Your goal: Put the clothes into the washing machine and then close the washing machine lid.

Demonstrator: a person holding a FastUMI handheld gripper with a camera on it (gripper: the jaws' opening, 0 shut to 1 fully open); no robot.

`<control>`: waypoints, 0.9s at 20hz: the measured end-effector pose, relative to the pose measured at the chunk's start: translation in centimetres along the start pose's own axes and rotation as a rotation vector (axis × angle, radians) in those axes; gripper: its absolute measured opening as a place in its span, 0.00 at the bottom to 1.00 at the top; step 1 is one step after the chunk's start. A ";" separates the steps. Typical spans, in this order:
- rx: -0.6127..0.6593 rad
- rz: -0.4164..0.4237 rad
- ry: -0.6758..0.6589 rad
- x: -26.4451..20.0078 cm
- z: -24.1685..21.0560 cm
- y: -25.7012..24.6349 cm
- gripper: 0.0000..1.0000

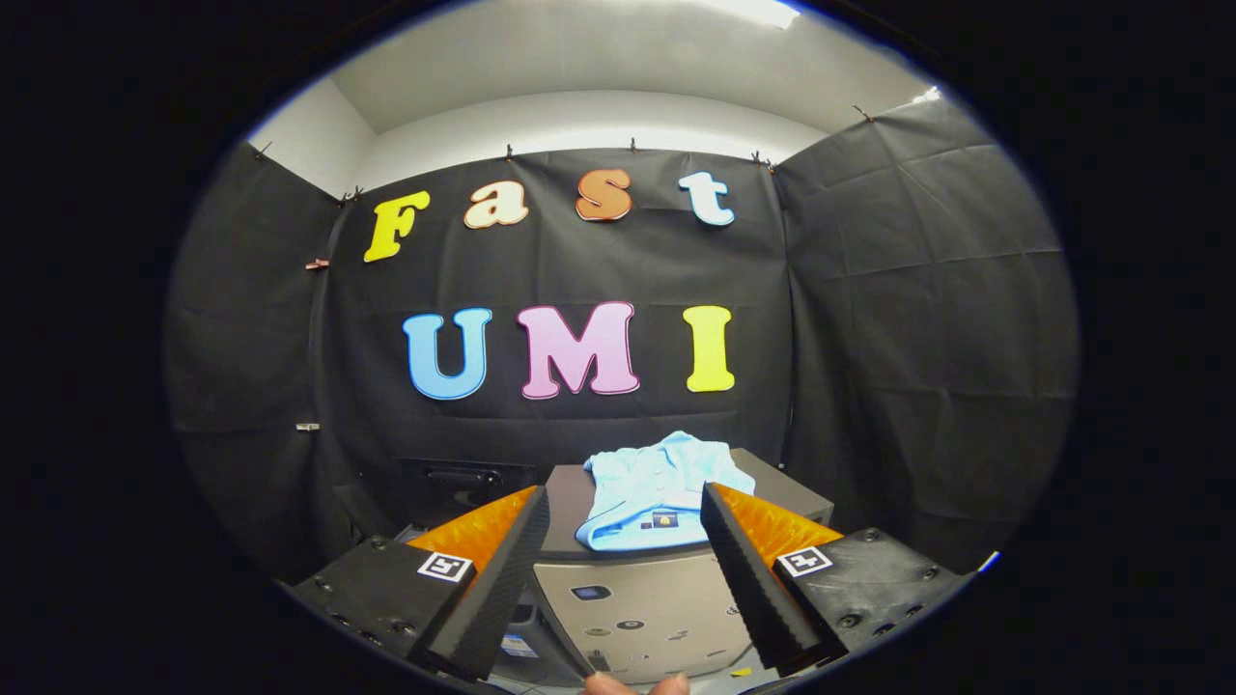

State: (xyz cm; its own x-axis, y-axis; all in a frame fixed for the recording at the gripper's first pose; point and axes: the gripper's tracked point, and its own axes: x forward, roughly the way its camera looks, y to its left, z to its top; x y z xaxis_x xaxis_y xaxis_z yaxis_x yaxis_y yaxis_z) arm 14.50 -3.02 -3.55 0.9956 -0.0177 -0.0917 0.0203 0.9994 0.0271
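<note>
Booth wall behind; clothes [657,492] atop washing machine [637,598], partly hidden by spread tool [626,521].

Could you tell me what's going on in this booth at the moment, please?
A person is holding a two-finger gripper aimed at a small washing machine that stands in front of the black cloth wall. A light blue garment lies crumpled on top of the machine's closed lid, just ahead of the fingers. The fingers are spread wide and touch nothing. So the clothes are not yet picked up or loaded. Fingertips of a hand show just below the machine's front.
</note>
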 end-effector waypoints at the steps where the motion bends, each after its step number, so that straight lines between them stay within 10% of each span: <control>1: 0.001 0.009 0.007 0.9 0.1 0.2 0.99; 18: -0.070 0.055 0.316 18.2 -1.2 -2.3 0.99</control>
State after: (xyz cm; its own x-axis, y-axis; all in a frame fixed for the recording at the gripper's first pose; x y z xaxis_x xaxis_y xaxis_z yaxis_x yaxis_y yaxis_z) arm 32.43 -5.59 -6.51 0.9171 0.0349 -0.3971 -0.0496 0.9984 -0.0269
